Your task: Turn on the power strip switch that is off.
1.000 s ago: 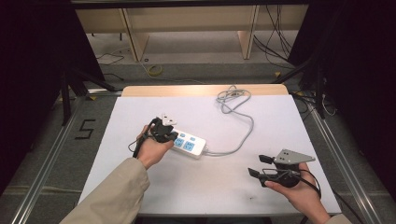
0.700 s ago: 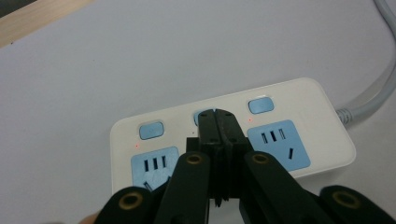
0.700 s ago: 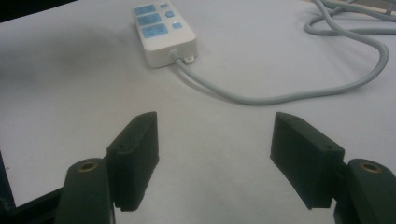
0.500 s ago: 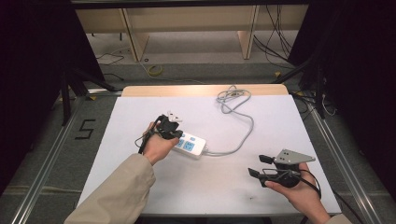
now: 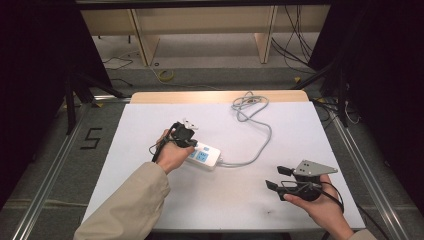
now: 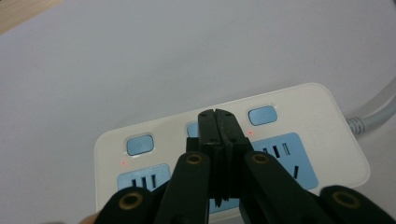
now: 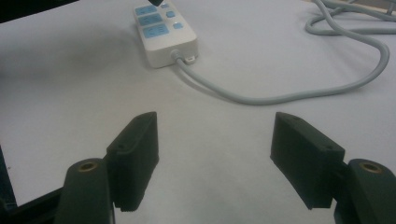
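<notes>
Fig. — Pressing a switch on the power strip [image 6: 233, 154]. The strip lay flat on the white table [image 5: 240, 200], left of centre in the high view, w/ its grey cord [image 5: 260, 145] running off the right end, curling up toward the far edge. Three blue switches sat in a row along one long side, each above a blue socket; small red lamps glowed beside at least two of them.

The left gripper [image 6: 218, 116] was over the strip, jaws pressed together w/ nothing between, their joined tip pointing down at the middle switch [image 6: 191, 128], which it partly hid. Contact vs. a hair above: cannot be told from the pics.

Judged step: poke the middle switch w/ the closed tip. To do it well: keep jaws together so the tip stays one blunt point; press straight down, not slantwise, since a side push would likely slide the light strip on the smooth table; stay centred, clear of the two neighbour switches; ease off once the lamp changes.

The right gripper [image 7: 215, 154] rested well apart, near the table's right front, jaws wide apart and empty, aimed toward the strip & cord.
</notes>
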`<state>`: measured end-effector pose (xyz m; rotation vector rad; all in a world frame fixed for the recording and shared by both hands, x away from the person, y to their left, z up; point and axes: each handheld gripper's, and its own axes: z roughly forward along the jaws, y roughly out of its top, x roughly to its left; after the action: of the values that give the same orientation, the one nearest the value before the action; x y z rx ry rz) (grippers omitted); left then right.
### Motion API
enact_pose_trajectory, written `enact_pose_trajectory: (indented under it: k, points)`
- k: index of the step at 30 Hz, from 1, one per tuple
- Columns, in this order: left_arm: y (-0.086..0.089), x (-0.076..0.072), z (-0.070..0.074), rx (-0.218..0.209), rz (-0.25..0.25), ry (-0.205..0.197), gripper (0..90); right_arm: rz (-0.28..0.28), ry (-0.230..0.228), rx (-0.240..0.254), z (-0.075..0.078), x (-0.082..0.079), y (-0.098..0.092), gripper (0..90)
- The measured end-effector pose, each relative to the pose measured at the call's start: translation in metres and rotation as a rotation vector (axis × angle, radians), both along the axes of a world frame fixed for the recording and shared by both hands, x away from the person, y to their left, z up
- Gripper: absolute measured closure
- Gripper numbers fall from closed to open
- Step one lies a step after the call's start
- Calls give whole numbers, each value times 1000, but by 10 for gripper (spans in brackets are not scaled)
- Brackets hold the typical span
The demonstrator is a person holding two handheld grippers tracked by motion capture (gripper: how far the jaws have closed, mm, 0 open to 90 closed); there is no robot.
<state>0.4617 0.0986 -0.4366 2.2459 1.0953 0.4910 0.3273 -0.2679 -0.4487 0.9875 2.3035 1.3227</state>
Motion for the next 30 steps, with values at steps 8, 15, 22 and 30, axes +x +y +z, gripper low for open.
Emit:
enact_pose_trajectory:
  k: [8,15,22,30]
  points:
    - [-2,5,-1,3,7,9,900,-1,2,-1,0,0,0,325]
    - [-5,9,0,8,4,16,899,0,3,0,0,0,0,325]
    - [-9,14,1,15,1,23,900,0,4,2,0,0,0,324]
    - [-12,18,0,34,-1,37,900,2,4,4,0,0,0,324]
